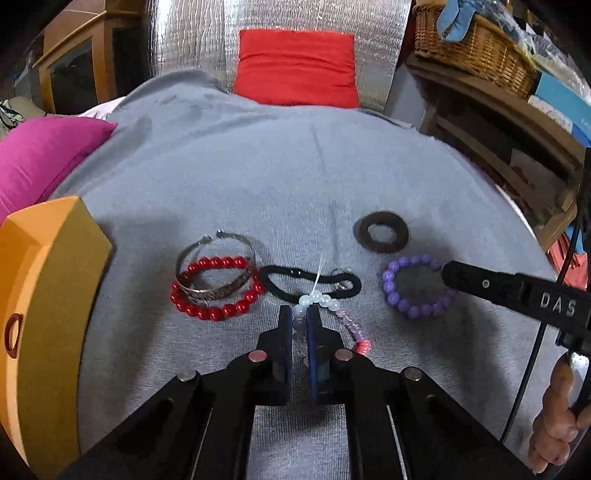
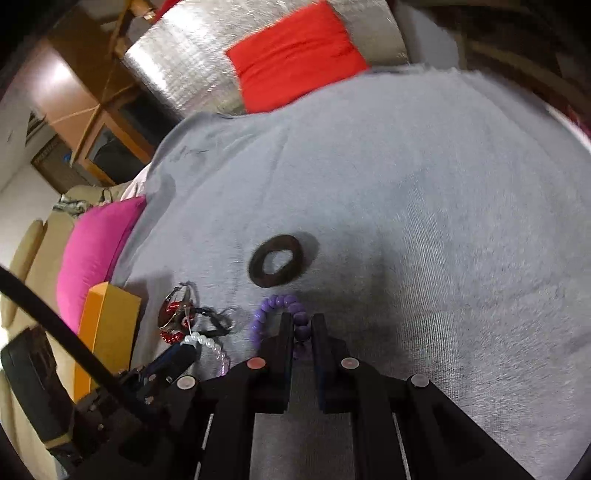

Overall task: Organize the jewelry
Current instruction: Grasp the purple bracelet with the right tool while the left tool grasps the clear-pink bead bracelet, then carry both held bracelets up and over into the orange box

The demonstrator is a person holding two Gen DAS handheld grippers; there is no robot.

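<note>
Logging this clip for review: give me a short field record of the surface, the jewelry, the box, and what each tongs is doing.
surface: grey cloth
left tongs: closed on white bead strand
right tongs: closed on purple bead bracelet
untouched: red bead bracelet, silver bangle, black hair tie, dark flat ring
box: orange box, at left

A grey knitted cloth [image 1: 295, 177] covers the surface. Behind it a red cushion [image 1: 297, 66] leans on quilted silver foil [image 1: 380, 33]. A magenta pillow [image 1: 44, 155] lies left; wooden shelving with a wicker basket [image 1: 476, 48] stands right.
</note>
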